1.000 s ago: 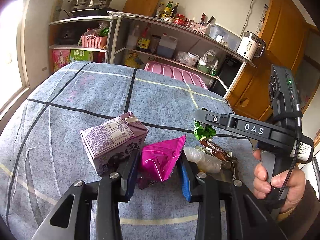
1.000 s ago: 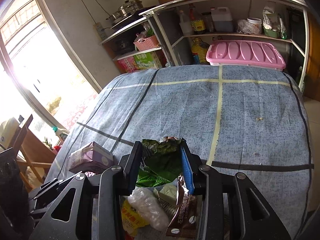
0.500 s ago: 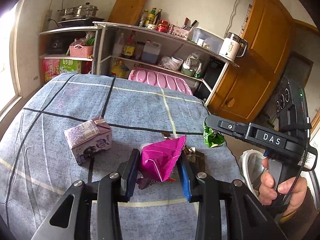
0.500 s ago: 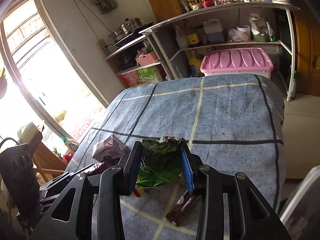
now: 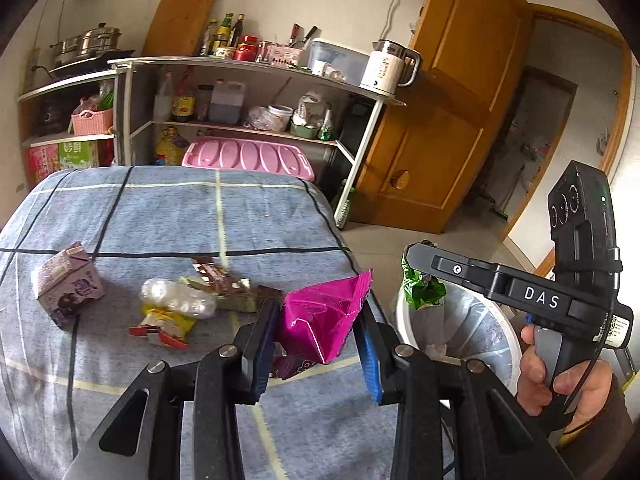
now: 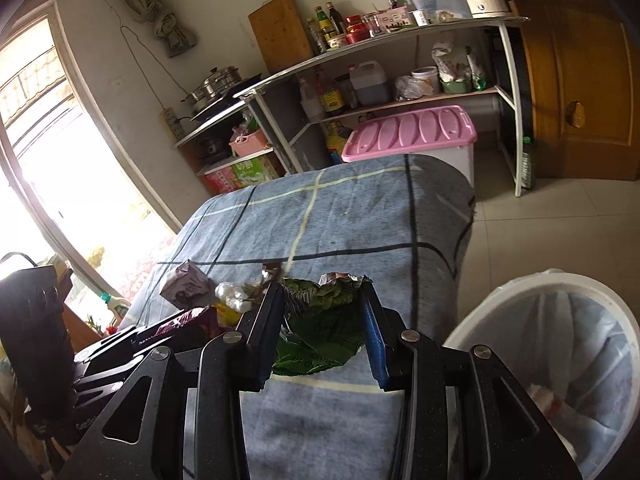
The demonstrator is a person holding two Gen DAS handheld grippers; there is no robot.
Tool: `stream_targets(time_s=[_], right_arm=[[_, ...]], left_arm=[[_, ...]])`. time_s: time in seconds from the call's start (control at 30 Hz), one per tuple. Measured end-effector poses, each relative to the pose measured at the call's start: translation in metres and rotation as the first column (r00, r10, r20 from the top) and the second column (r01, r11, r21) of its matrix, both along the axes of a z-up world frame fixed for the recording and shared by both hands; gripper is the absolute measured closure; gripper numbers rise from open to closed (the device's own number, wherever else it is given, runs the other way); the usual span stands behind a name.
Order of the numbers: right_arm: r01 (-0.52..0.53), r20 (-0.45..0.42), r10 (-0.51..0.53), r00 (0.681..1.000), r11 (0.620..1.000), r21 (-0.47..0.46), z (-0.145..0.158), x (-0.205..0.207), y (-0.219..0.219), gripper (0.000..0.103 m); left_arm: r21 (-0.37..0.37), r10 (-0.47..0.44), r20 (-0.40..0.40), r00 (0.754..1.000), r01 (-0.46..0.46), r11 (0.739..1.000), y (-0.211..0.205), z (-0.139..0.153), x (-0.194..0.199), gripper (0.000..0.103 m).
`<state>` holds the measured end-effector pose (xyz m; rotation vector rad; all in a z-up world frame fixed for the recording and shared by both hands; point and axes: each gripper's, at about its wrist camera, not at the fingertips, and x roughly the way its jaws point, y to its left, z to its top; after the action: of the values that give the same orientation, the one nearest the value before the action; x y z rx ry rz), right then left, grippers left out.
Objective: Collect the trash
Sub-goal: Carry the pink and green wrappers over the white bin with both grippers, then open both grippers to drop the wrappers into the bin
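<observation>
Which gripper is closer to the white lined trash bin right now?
Right. The right gripper, holding the green wrapper, hangs at the white lined trash bin rim; the left gripper, holding the magenta wrapper, is over the table edge.

Glossy magenta foil wrapper [image 5: 320, 320]; crinkled green foil wrapper [image 6: 320, 336]; matt woven tablecloth [image 5: 168, 216]; smooth white plastic bin [image 6: 520, 292].

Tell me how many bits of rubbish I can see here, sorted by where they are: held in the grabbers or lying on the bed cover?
Held in grabbers: 2, the magenta wrapper in the left gripper and the green wrapper in the right gripper.
Lying on the cover: about 5, the purple carton, clear plastic wad, yellow-red wrapper, brown wrapper, pale wrapper.
Total: about 7.
</observation>
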<state>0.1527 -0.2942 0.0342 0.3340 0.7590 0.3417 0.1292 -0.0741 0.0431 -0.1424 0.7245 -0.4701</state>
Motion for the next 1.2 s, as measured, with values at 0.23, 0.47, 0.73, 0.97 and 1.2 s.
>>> stream_targets(time_s=[0.23,0.47,0.73,0.97,1.2], right_arm=[[0.100,-0.021,-0.100,0.995,0.995,-0.017,-0.006,-0.026,-0.056,0.064],[0.186,-0.060,-0.188,0.980,0.982,-0.041,-0.019,-0.047,-0.102,0.064],[0.228,-0.123,-0.237,0.964,0.970,-0.083,-0.040,-0.057,-0.142,0.064],[0.244,-0.164,-0.261,0.951,0.963,-0.116,-0.057,-0.059,-0.156,0.061],[0.245,-0.188,-0.262,0.947,0.963,-0.111,-0.067,-0.057,-0.156,0.052]], left_arm=[[-0.003,-0.111,-0.023,0.994,0.111,0.994,-0.058,-0.006,-0.003,0.065],[0.005,-0.214,-0.048,0.976,0.215,0.977,-0.112,-0.016,-0.008,0.065],[0.029,-0.288,-0.086,0.954,0.291,0.956,-0.166,-0.032,-0.014,0.065],[0.039,-0.309,-0.130,0.942,0.316,0.948,-0.187,-0.049,-0.016,0.062],[0.055,-0.306,-0.162,0.938,0.319,0.946,-0.193,-0.060,-0.011,0.052]])
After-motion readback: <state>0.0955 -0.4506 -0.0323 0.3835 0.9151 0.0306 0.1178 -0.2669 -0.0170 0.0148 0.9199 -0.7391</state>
